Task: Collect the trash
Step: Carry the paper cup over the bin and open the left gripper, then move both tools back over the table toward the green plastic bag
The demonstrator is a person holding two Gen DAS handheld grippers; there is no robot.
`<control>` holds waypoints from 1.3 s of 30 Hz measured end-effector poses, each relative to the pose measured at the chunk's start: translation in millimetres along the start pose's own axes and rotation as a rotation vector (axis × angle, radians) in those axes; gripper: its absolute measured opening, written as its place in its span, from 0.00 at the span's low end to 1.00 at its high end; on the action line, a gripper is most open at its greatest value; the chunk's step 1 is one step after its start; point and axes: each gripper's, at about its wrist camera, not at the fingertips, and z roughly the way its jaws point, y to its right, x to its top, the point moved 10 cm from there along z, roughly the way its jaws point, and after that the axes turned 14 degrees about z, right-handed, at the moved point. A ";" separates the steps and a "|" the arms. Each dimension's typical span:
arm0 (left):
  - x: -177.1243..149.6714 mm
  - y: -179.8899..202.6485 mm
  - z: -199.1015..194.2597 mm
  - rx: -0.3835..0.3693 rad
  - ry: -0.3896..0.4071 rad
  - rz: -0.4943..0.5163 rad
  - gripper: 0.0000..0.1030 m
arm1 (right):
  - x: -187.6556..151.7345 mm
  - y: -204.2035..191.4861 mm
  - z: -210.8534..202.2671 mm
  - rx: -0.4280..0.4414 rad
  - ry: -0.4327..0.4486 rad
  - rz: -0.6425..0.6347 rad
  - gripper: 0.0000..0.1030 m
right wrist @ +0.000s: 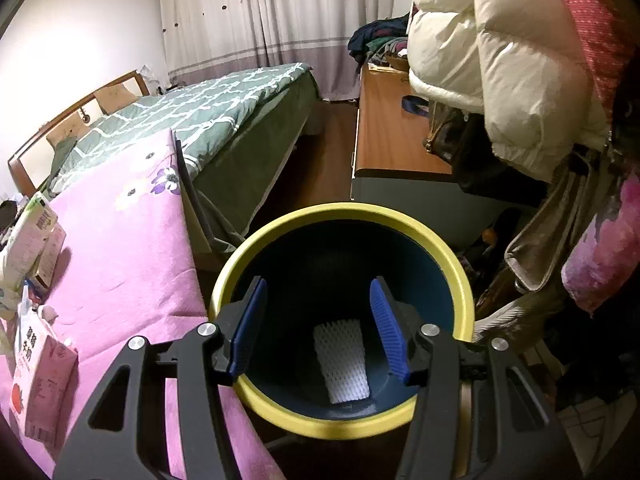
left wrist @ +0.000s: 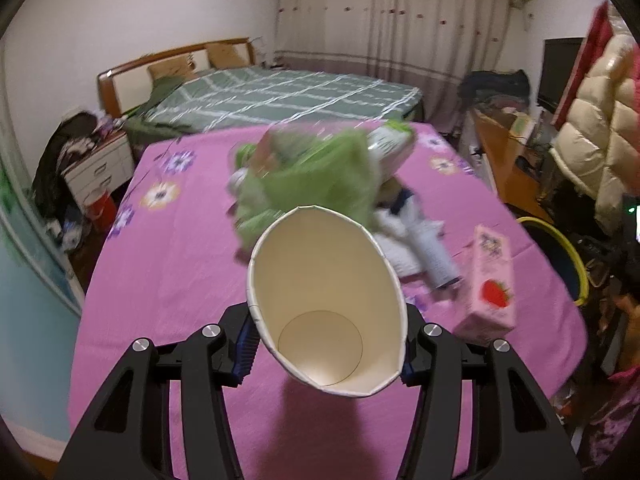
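A pink floral cloth covers the desk [left wrist: 168, 264], where most of the litter waits at twelve o'clock: a blurred green wrapper heap [left wrist: 316, 176], a strawberry milk carton [left wrist: 490, 280] at two o'clock. My right hand-held gripper [right wrist: 318, 328] hovers, jaws apart and empty, over the yellow-rimmed bin [right wrist: 460, 276], holding only one white foam sleeve [right wrist: 342, 360]. My left hand-held gripper [left wrist: 326, 354] is clamped on a paper cup [left wrist: 326, 300], squashed oval. Much remains; the heap's contents I cannot make out.

A pink flowered cloth [left wrist: 168, 264] covers the table, bearing green wrappers [left wrist: 316, 184], a spray can [left wrist: 434, 254] and a strawberry carton [left wrist: 490, 280].
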 end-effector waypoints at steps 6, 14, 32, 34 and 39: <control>56.8 57.8 -10.2 -0.088 0.077 0.125 0.51 | 6.3 22.0 -18.3 -0.009 0.033 0.031 0.50; 120.6 172.7 22.8 -0.272 0.088 0.260 0.51 | 16.6 49.8 -32.2 -0.018 0.064 0.062 0.51; 158.8 393.6 142.5 -0.466 -0.053 0.427 0.62 | 16.9 118.2 -27.9 -0.078 0.057 0.143 0.55; 160.1 400.3 152.1 -0.440 -0.054 0.431 0.77 | 16.7 123.0 -28.4 -0.083 0.057 0.150 0.55; 161.7 393.4 144.5 -0.438 -0.055 0.409 0.79 | 14.7 121.9 -27.9 -0.077 0.053 0.145 0.55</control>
